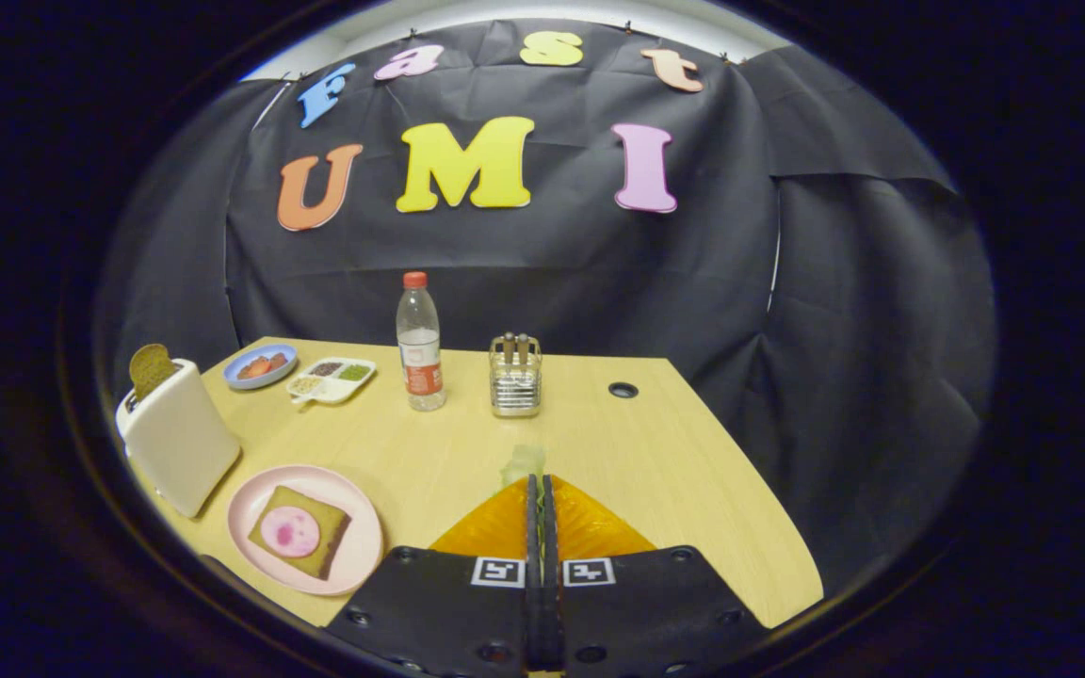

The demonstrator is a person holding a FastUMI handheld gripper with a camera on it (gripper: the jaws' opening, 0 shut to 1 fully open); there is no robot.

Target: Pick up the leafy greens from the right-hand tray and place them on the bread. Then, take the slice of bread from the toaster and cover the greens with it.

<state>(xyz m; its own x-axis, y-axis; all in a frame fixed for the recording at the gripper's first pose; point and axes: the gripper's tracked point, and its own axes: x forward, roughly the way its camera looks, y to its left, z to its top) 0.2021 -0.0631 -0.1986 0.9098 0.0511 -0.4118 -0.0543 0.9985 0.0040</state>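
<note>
One pale, crinkled leafy green [524, 463] pinched in closed tongs [540, 482]

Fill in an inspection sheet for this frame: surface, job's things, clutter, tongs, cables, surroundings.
Surface: light wooden table with grommet hole.
Job's things: leafy greens at the fingertips; orange tray beneath; bread with a pink slice on pink plate; toast slice in white toaster.
Clutter: water bottle, wire holder, blue dish, divided dish.
Tongs: fingers closed together, greens apparently pinched.
Cables: nothing seen.
Surroundings: black cloth wall.
</note>
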